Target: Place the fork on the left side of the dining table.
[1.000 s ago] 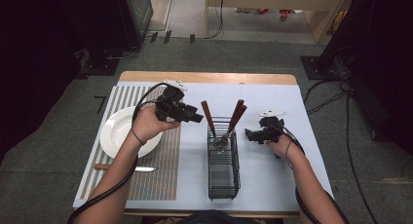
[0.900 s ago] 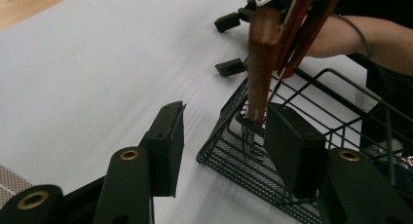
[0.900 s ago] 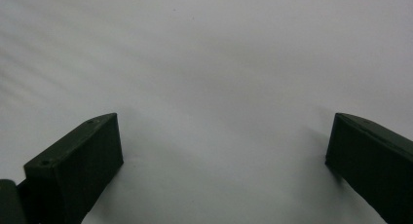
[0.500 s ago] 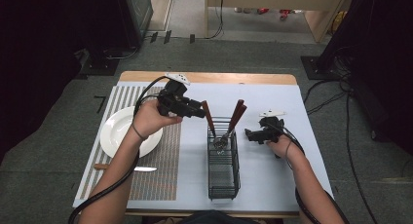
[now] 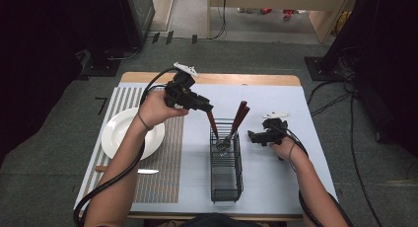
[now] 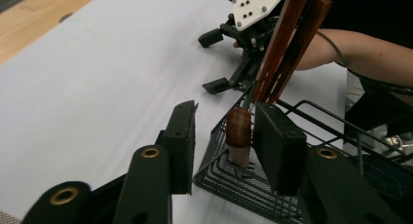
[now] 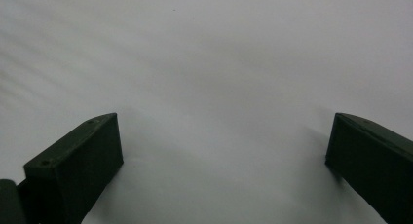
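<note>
Left gripper view: your left gripper (image 6: pixel 221 141) has its jaws either side of a wooden utensil handle (image 6: pixel 238 129) that stands in the wire cutlery basket (image 6: pixel 253 185). The jaws have just been closing. The right pad looks close to or touching the handle, the left pad still shows a gap, so no pinch yet; read it as spread around the handle, not clamped.

High view: the basket (image 5: pixel 226 172) sits mid-table on the white mat (image 5: pixel 276 96), long axis running near to far. The handle (image 5: pixel 212 122) leans toward the far left out of its far end. Two more wooden handles (image 5: pixel 240 117) lean the other way, just beside it.

Your right gripper (image 5: pixel 252 137) rests to the right of the basket, apart from it, jaws wide over bare mat (image 7: pixel 219 63) and holding nothing.

Left of the basket: a white plate (image 5: pixel 116 133) on the striped placemat (image 5: pixel 167 158), with a table knife (image 5: pixel 130 170) at its near edge.

Handling, as a judgement:
- The utensil is stiff and light. The lacquered, rounded wood is likely slick, so it can roll in the pads.
- Grip below the rounded tip, on the straighter shaft, pads square to it.
- Lift along the lean. The hidden metal end may snag the wire mesh or the neighbouring cutlery.
</note>
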{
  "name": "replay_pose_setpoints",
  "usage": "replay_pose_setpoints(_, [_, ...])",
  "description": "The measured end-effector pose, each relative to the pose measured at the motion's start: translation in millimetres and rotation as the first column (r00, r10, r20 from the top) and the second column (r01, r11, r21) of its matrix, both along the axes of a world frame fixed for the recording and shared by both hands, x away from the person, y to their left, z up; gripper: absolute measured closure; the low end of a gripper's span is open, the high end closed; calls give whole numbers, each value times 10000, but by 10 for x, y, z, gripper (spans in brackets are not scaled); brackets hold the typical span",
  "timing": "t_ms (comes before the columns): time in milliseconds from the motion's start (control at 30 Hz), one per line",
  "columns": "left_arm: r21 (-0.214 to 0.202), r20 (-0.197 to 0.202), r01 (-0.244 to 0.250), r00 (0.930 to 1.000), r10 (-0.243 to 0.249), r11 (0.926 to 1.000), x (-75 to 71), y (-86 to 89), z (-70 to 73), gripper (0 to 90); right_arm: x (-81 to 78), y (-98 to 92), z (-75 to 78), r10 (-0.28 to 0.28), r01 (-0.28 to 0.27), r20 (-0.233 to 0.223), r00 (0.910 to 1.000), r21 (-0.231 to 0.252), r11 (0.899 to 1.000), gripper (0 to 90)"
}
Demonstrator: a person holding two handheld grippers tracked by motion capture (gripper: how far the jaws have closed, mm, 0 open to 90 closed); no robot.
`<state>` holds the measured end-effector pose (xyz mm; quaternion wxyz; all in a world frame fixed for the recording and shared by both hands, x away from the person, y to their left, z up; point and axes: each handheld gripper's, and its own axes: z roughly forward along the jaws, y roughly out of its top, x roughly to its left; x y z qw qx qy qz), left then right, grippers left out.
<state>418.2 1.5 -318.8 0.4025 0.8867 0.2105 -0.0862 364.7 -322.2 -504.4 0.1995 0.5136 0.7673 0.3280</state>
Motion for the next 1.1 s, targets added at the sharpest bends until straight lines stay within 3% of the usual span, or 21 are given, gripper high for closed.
replay_pose_setpoints(167, [104, -139, 144, 9998, -143, 9998, -19, -20, 25, 779, 1, -1, -1, 12, -12, 5, 10000, -1, 10000, 0])
replay_pose_setpoints(467, [-63, -683, 309, 9972, -312, 9995, -72, 24, 75, 814, 0, 1, 0, 0, 0, -5, 10000, -5, 10000, 0])
replay_pose_setpoints(800, [-174, -658, 23, 9978, -35, 9998, -156, 47, 138, 820, -1, 2, 0, -7, 7, -7, 10000, -2, 10000, 0])
replay_pose_setpoints(1100, [-724, -93, -256, 9996, 250, 9971, -243, 150, 325, 820, 0, 1, 0, 0, 0, -10, 10000, -5, 10000, 0])
